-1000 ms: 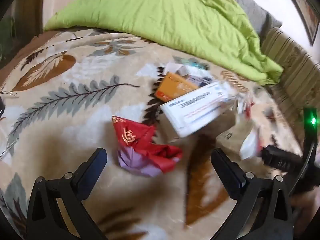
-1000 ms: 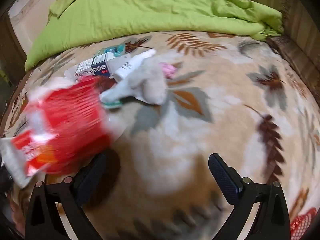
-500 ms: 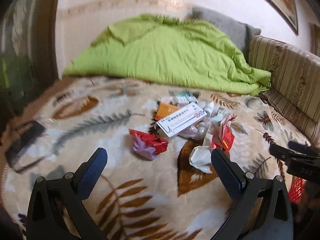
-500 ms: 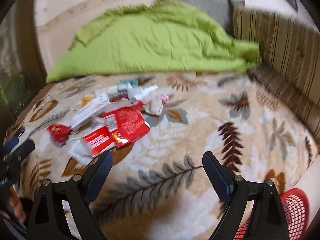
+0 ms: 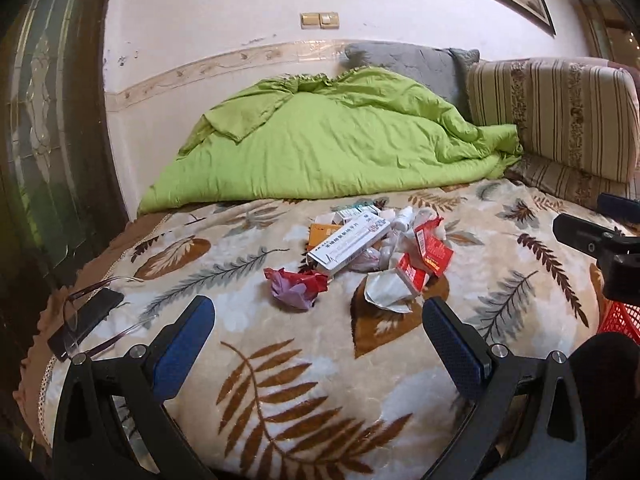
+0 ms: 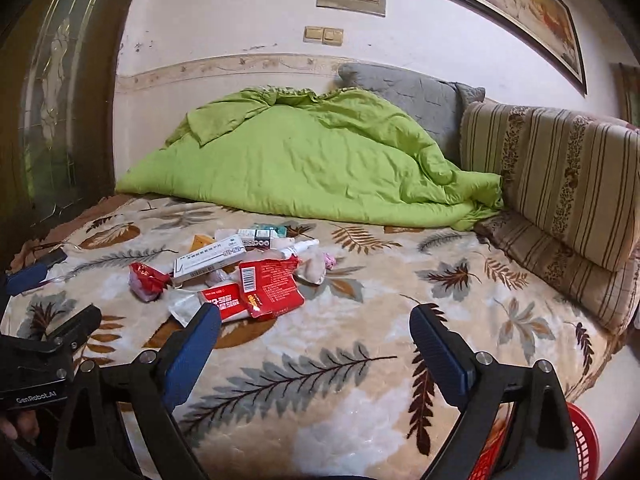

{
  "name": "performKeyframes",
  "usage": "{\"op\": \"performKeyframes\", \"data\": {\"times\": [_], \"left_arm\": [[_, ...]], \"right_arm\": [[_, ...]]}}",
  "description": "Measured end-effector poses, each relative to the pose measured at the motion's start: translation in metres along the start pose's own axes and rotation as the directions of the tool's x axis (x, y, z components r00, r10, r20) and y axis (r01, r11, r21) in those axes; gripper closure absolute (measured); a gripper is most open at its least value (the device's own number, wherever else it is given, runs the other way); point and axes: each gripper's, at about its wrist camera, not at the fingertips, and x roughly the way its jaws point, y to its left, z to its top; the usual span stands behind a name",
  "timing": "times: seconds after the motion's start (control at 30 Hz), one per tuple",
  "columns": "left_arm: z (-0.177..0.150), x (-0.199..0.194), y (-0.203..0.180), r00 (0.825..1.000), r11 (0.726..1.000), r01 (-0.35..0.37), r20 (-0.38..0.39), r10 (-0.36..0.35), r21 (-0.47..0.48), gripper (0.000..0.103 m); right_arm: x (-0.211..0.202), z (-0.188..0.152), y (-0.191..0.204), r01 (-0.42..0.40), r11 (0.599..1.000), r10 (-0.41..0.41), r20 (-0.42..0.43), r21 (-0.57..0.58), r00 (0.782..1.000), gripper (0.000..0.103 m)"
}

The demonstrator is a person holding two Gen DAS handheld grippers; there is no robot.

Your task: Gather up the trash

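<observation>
Both claws released, L claw [image 5: 318,322] & R claw [image 6: 314,330] over bare blanket [image 6: 360,380]; trash pile [image 5: 372,248] mid-bed, basket [image 6: 584,440] off R edge.

Left gripper [image 5: 318,326]: black angular frame, blue textured finger pads [image 5: 182,346], silver screws. Right gripper [image 6: 316,336]: identical build, blue pads [image 6: 436,354]. The left unit's black body is printed "GenRobot.AI" in white lettering.
</observation>
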Motion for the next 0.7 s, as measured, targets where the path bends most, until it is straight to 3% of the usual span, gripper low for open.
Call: {"op": "performKeyframes", "data": {"times": [0.27, 0.7], "left_arm": [[-0.002, 0.004, 0.015, 0.998, 0.998, -0.051, 0.026, 0.052, -0.044, 0.000], [-0.006, 0.011, 0.019, 0.999, 0.998, -0.034, -0.005, 0.033, -0.046, 0.000]], "right_arm": [[0.000, -0.003, -0.006, 0.016, 0.999, -0.016, -0.013, 0.028, 1.000, 0.006], [0.006, -0.003, -0.003, 0.033, 0.999, -0.032, -0.044, 0.010, 0.999, 0.006]]}}
